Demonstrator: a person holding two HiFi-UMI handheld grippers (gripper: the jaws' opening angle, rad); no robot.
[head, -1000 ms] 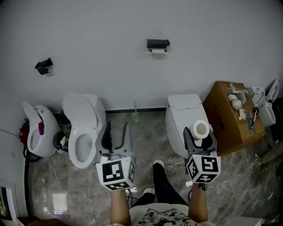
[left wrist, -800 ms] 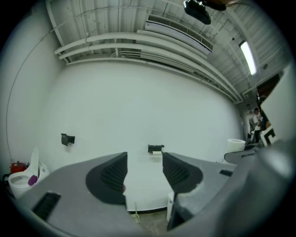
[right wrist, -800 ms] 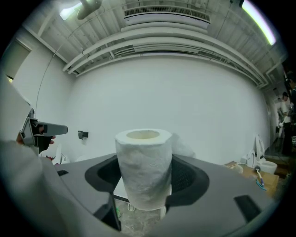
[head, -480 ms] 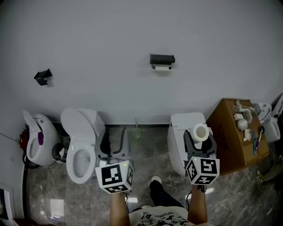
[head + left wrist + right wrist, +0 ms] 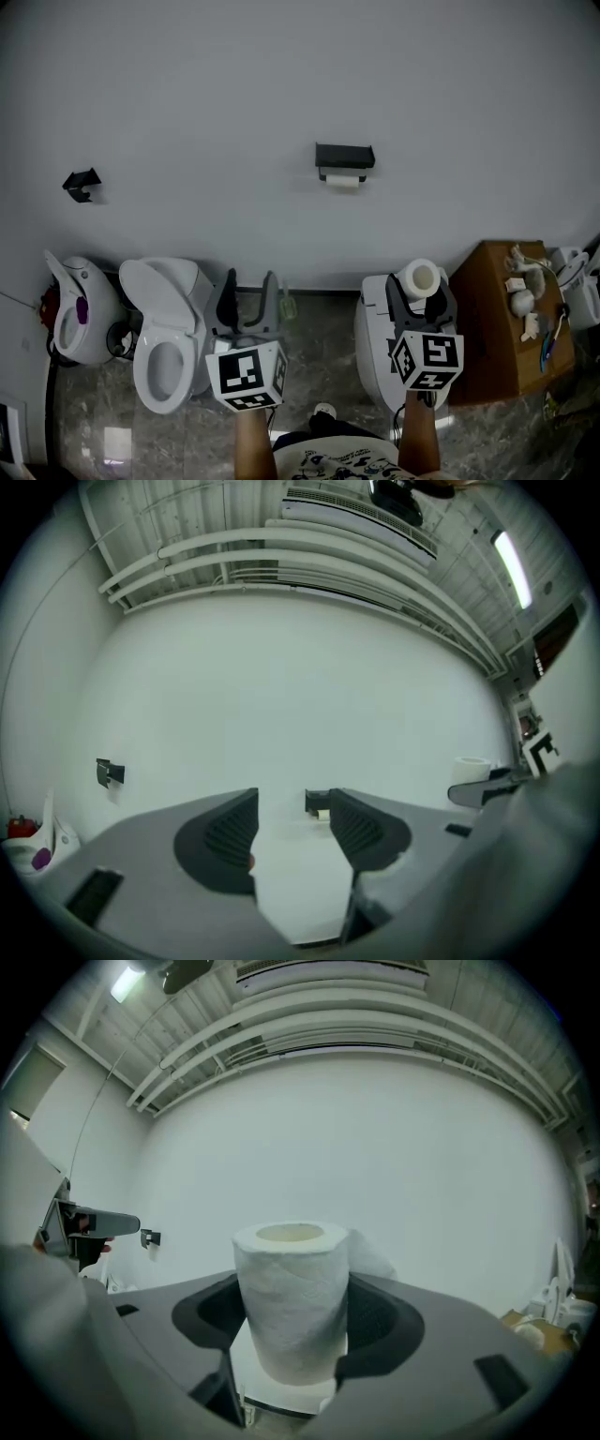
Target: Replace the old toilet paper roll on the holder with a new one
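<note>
Right gripper (image 5: 292,1314): clamped on the new roll (image 5: 291,1288), one jaw on either side of its lower half; roll upright, hollow core facing up; loose flap of paper sticking out behind it.
Left gripper (image 5: 291,829): jaws apart, nothing between them; aimed at the wall, holder framed in the gap.
Holder (image 5: 344,156): black, fixed high on the white wall, above the gap between the open toilet (image 5: 164,328) and the closed toilet (image 5: 373,323); well apart from both grippers.
Old roll (image 5: 343,181): a thin pale strip just beneath the holder's cover; probably nearly spent; not yet removed.
Step in hand: likely the approach to the wall, with the empty gripper free to take the old roll.
Risk, soft paper: squashed out of round by a harder squeeze; could then bind on the holder.
Risk, loose flap: may unwind or snag on the cover during fitting.
Risk, removal: old roll may slip from an off-centre pinch and drop to the floor below.
Hidden: the holder's spindle and how it releases, too small to tell; bare core or some paper left, unclear.
Cut off: arms at the bottom edge of the head view; cardboard box (image 5: 502,309) partly out at the right.
Hard to make out: small black fitting (image 5: 81,184) far left on the wall; purpose unclear.
</note>
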